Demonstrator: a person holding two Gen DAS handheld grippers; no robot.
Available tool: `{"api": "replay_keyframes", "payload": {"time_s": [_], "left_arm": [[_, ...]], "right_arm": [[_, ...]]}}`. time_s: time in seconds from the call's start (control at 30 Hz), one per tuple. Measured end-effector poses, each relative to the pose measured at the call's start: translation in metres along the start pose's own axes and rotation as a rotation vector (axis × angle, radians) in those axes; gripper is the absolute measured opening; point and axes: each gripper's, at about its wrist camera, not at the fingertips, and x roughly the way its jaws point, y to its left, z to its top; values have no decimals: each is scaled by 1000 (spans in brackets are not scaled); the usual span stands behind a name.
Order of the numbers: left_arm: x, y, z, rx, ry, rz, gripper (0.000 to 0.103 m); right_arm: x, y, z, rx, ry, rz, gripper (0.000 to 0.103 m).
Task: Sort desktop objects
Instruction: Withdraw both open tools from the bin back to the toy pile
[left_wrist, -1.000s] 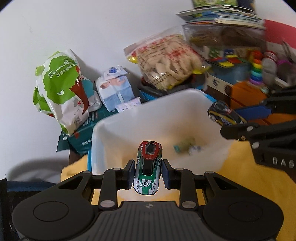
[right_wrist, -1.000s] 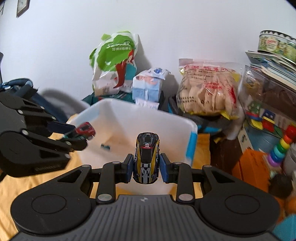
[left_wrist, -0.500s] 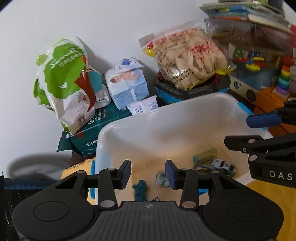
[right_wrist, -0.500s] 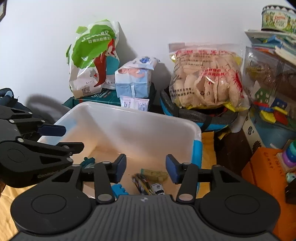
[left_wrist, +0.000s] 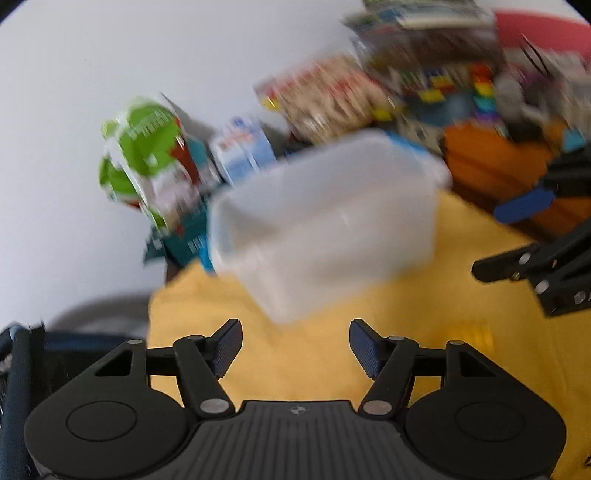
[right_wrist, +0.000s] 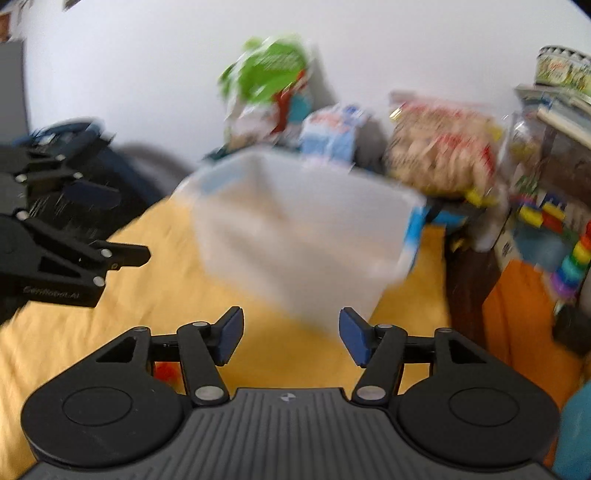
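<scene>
While both views smear with motion blur, the white plastic bin (left_wrist: 325, 229) sits on the yellow cloth (left_wrist: 303, 354), just ahead of both grippers. Left gripper (left_wrist: 295, 347) jaws opening, wide apart, nothing between them; right gripper (right_wrist: 291, 334) likewise opening and empty. Behind the bin against the wall: green-and-white bag (right_wrist: 264, 79), cracker bag (right_wrist: 439, 151); bin contents too blurred to tell
</scene>
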Motion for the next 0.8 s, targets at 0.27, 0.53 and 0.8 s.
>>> {"api": "replay_keyframes", "payload": {"time_s": [0.27, 0.53, 0.8], "left_arm": [[-5, -39, -65, 49, 100, -87, 68], [22, -59, -72, 94, 87, -115, 60], [43, -39, -80, -73, 173, -260, 25]], "right_arm": [[-6, 41, -73, -54, 163, 75, 43], [-8, 58, -83, -27, 177, 91, 42], [-14, 59, -89, -5, 171, 71, 43]]}}
